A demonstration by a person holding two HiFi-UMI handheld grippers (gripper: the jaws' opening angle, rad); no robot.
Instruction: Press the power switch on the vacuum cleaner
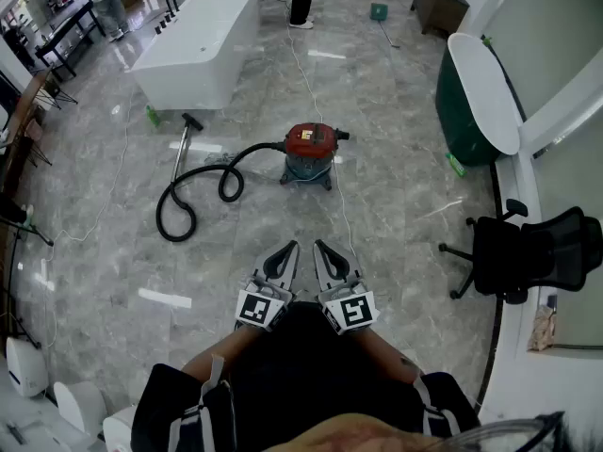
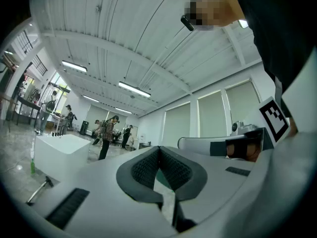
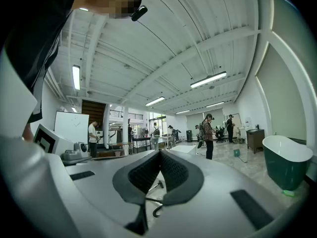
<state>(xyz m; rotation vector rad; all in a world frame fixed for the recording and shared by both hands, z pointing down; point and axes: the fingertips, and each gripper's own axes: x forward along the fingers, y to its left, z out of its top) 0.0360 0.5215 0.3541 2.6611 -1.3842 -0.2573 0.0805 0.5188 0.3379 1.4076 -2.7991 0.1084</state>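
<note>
The vacuum cleaner point(image 1: 311, 143), with a red top on a grey drum, stands on the marble floor ahead of me. Its black hose point(image 1: 193, 202) curls away to the left and ends in a wand point(image 1: 183, 145). My left gripper point(image 1: 291, 247) and right gripper point(image 1: 319, 245) are held side by side low in the head view, well short of the vacuum. Both are shut with nothing between the jaws. In the left gripper view the left gripper point(image 2: 159, 148) shows its tips together. The right gripper point(image 3: 159, 152) looks the same, with a bit of hose point(image 3: 156, 212) showing under the jaws.
A white bathtub point(image 1: 203, 43) stands far left and a green one point(image 1: 474, 100) at the right wall. A black office chair point(image 1: 528, 252) is near right. A thin white cable point(image 1: 345, 217) runs across the floor past the vacuum. People stand at the far end.
</note>
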